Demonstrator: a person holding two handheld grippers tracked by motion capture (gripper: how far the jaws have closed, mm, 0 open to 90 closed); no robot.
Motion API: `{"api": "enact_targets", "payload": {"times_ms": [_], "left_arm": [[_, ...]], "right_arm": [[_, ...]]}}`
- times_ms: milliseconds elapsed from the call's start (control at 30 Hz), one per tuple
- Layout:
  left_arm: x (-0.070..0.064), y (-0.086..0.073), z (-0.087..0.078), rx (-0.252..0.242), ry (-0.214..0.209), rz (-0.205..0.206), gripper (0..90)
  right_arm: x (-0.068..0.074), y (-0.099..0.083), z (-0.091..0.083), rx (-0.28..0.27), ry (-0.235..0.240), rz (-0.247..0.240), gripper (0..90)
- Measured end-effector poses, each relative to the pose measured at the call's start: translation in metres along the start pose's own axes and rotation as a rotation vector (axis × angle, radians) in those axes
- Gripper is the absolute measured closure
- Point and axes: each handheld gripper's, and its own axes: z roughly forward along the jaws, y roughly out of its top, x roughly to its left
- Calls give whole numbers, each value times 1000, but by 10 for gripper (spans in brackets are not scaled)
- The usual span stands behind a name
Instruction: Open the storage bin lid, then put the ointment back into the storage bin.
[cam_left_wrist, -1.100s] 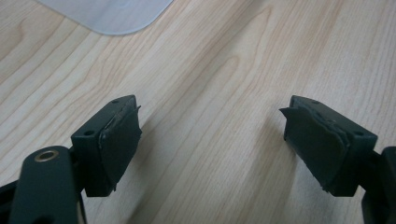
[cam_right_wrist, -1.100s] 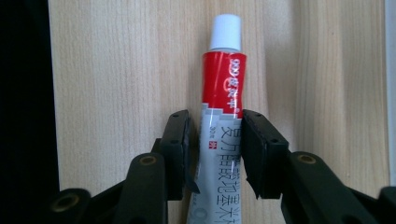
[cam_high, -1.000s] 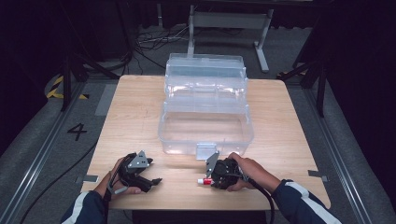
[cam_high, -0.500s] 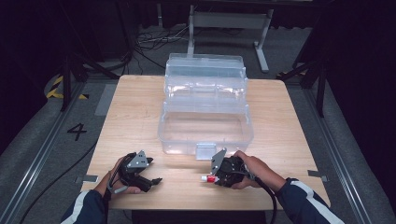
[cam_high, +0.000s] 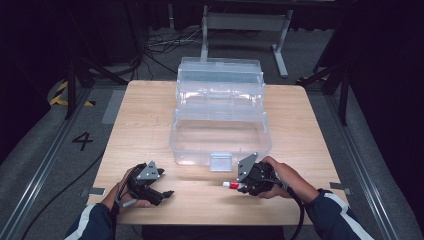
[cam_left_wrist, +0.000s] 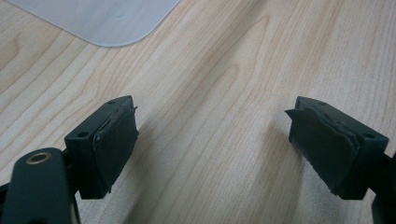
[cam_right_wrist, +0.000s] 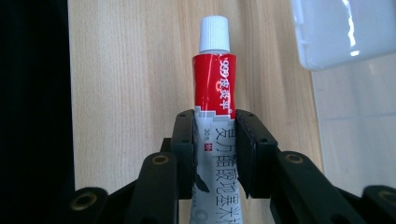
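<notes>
You've got a light wooden table (cam_high: 145, 120) with a clear plastic hinged storage box (cam_high: 200, 150) in the middle, lid open and tilted back toward the far edge. The box's tiers are stepped and look empty. Its frosted front latch (cam_high: 220, 161) hangs on the near wall, facing you. The box's rounded corner (cam_left_wrist: 102, 18) sits on the wood grain. Small grey tape strips (cam_high: 95, 191) mark the table's near corners. On the grey floor to your left there is a black painted "4" (cam_high: 82, 141), with yellow-black hazard tape (cam_high: 62, 95) further back. Loose black cables (cam_high: 160, 47) lie beyond the table, beside a grey metal stand (cam_high: 245, 22).
</notes>
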Motion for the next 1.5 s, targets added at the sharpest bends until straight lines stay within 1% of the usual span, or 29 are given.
{"api": "enact_targets", "payload": {"times_ms": [33, 67, 133, 167, 267, 333, 367, 400, 433, 467, 533, 567, 600, 667, 733, 767, 900, 1000, 1167, 1200, 1300, 1467, 1500], "left_arm": [[0, 0, 0, 1, 0, 2, 155], [0, 0, 0, 0, 1, -1, 156], [0, 0, 0, 0, 2, 2, 155], [0, 0, 0, 0, 3, 1, 155], [0, 0, 0, 0, 3, 0, 155], [0, 0, 0, -1, 2, 1, 154], [0, 0, 0, -1, 2, 1, 154], [0, 0, 0, -1, 2, 1, 153], [0, 0, 0, -1, 2, 1, 154], [0, 0, 0, -1, 2, 1, 154], [0, 0, 0, -1, 2, 2, 154], [0, 0, 0, -1, 2, 2, 154], [0, 0, 0, -1, 2, 1, 154], [0, 0, 0, 0, 2, 2, 154], [0, 0, 0, 2, 3, 4, 153], [0, 0, 0, 2, 3, 4, 153], [1, 1, 0, 4, 2, 7, 152], [1, 1, 0, 1, 1, 3, 151], [1, 1, 1, 0, 1, 3, 151], [1, 1, 1, 0, 1, 2, 151], [1, 1, 1, 0, 1, 3, 151], [1, 1, 1, 0, 1, 3, 151], [1, 1, 1, 0, 1, 3, 151]], "right_arm": [[1, 0, -2, 6, 5, 9, 707], [1, 0, -2, 1, -4, 3, 707], [2, 0, -4, -4, -2, 3, 707], [2, 0, -5, -4, -6, -10, 707], [3, 0, -11, -10, -10, -4, 707], [3, -1, -13, -26, -15, -15, 707], [3, -1, -14, -28, -16, -14, 707], [3, -1, -16, -16, -19, -2, 707], [1, -2, -17, -27, -22, -17, 707], [0, -2, -18, -30, -24, -20, 707], [0, -3, -19, -35, -17, -15, 707], [-1, -4, -21, -37, -14, -1, 707], [-2, -8, -25, -50, -23, 10, 706], [-3, -9, -27, -49, -28, 7, 707], [-4, -13, -32, -64, -32, 19, 706], [-4, -13, -32, -64, -32, 19, 706], [-3, -12, -37, -65, -53, 13, 706], [-2, -10, -41, -73, -52, -1, 706], [-3, -8, -52, -70, -76, -6, 706], [-3, -7, -55, -73, -89, -5, 706], [-6, -6, -66, -81, -107, -7, 706], [-9, -2, -81, -94, -134, -14, 706], [-9, -2, -81, -94, -134, -14, 706]]}}
